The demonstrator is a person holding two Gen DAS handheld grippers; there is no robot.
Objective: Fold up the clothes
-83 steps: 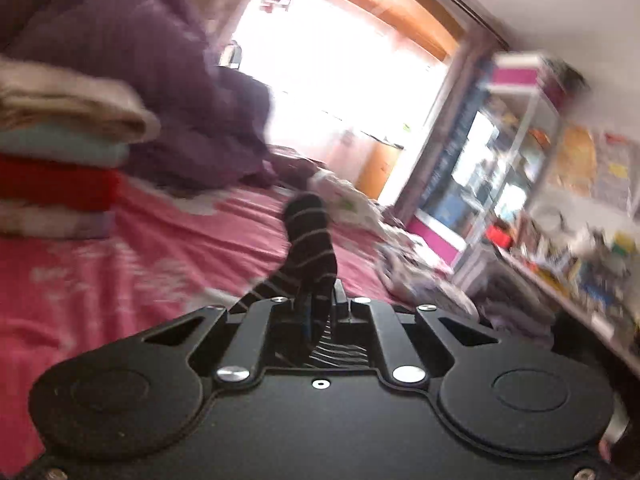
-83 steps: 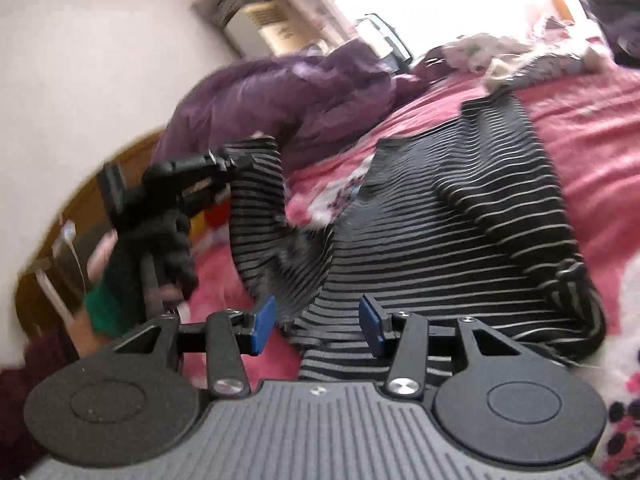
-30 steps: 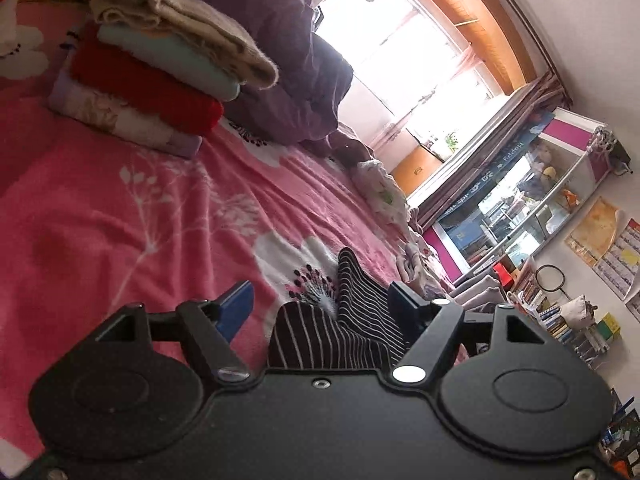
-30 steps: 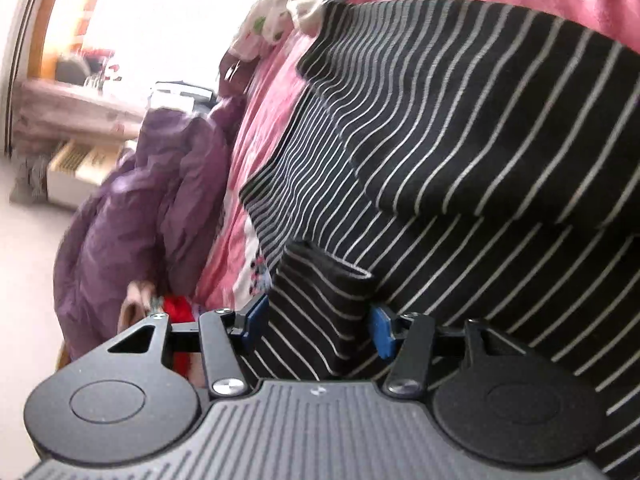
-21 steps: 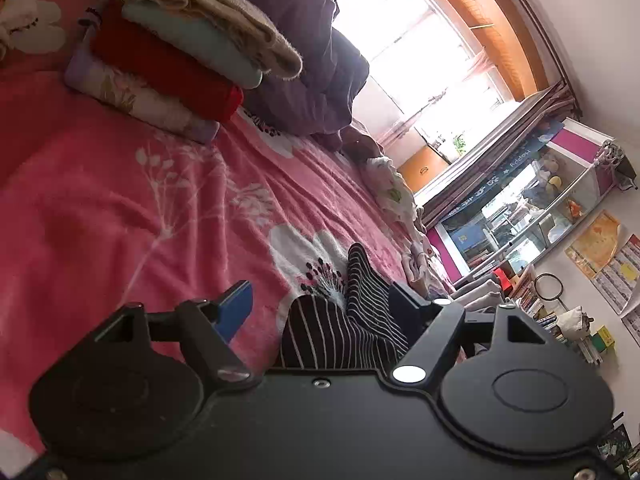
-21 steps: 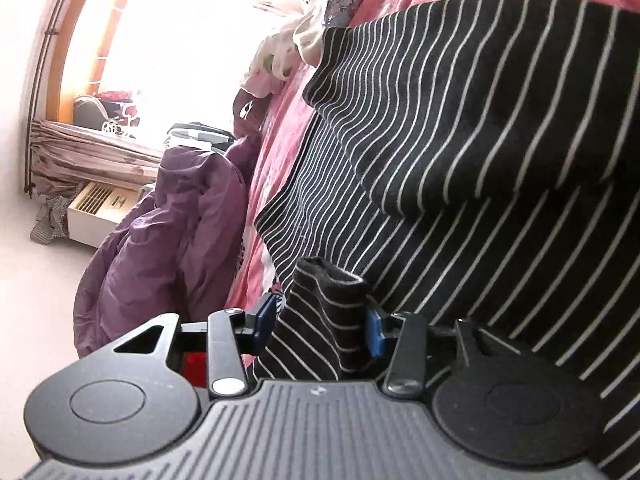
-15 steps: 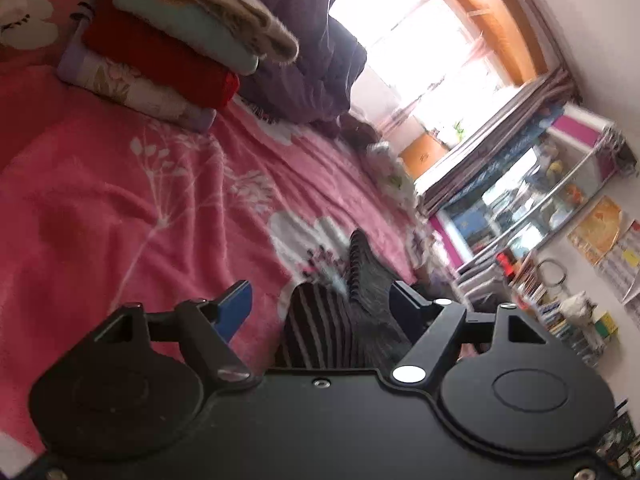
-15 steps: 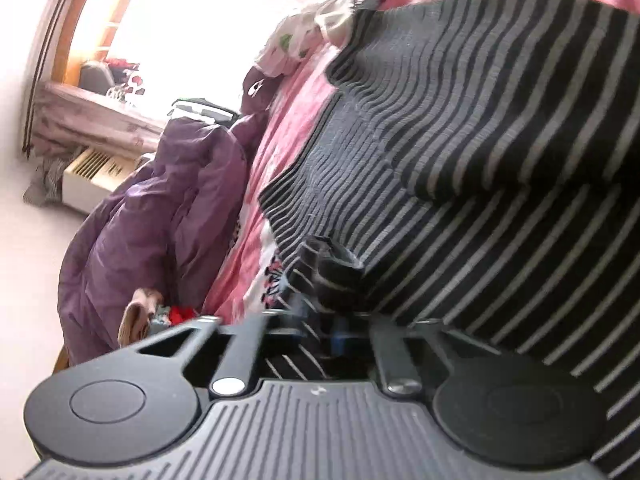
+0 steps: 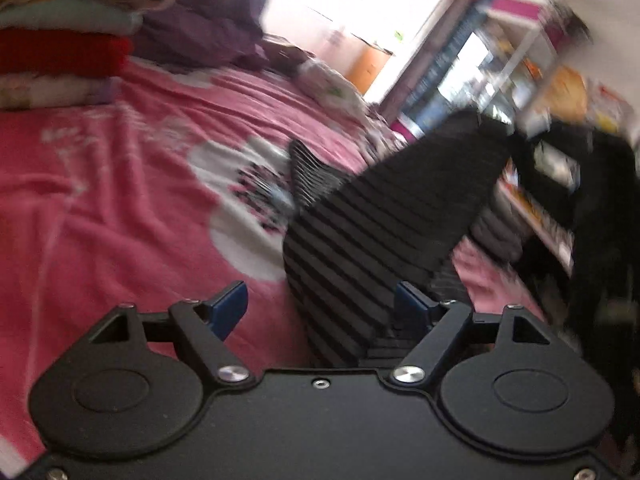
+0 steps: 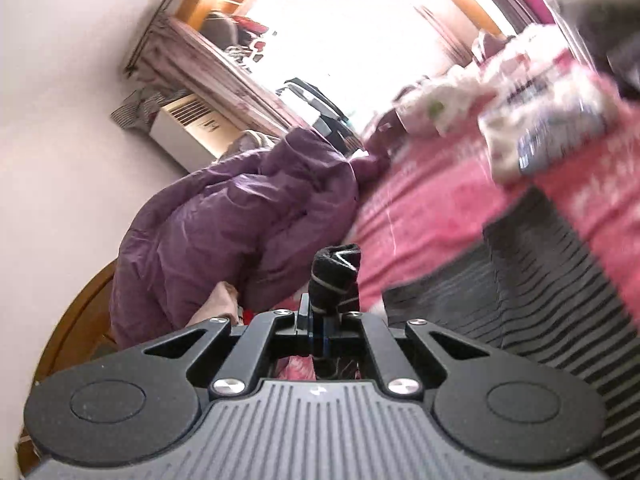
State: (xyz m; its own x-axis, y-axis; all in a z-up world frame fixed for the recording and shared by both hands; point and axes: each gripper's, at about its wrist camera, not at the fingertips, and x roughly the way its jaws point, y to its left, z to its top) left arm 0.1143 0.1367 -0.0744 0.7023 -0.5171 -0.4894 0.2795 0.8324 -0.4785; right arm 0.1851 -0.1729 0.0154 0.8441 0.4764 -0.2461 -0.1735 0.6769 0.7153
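Striped garment [image 9: 372, 240], black with thin pale stripes: one item, seen in both wrist views. In the left wrist view it rises from between the fingers of the left gripper [image 9: 320, 304] and stretches up and away to the gripper's right, lifted off the bed [image 9: 100, 200]; a folded corner of it stands ahead of the gripper.

Left gripper: jaws wide and opening. The cloth lies against the right blue pad [image 9: 408, 304]; the left pad stands clear of it, so there is no clamp.

Right gripper [image 10: 320, 320]: jaws pressed together on a bunched fold of the striped garment [image 10: 336, 276], which sticks up just beyond the fingertips. The rest of the garment trails down to the gripper's right across the bed [image 10: 420, 216].

Bed: pink cover with white flower print, under and ahead of both grippers.

Folded stack [image 9: 60, 40]: beige, pale green, red and floral pieces, far ahead and to the left of the left gripper, resting on the bed.

Purple jacket [image 10: 240, 220]: heaped, ahead and left of the right gripper, beyond the clamped fold.

Loose pale clothes [image 10: 540, 120]: blurred pile, far ahead and to the right of the right gripper.

Shelving [image 9: 500, 60]: blurred, ahead and right of the left gripper, beyond the bed.
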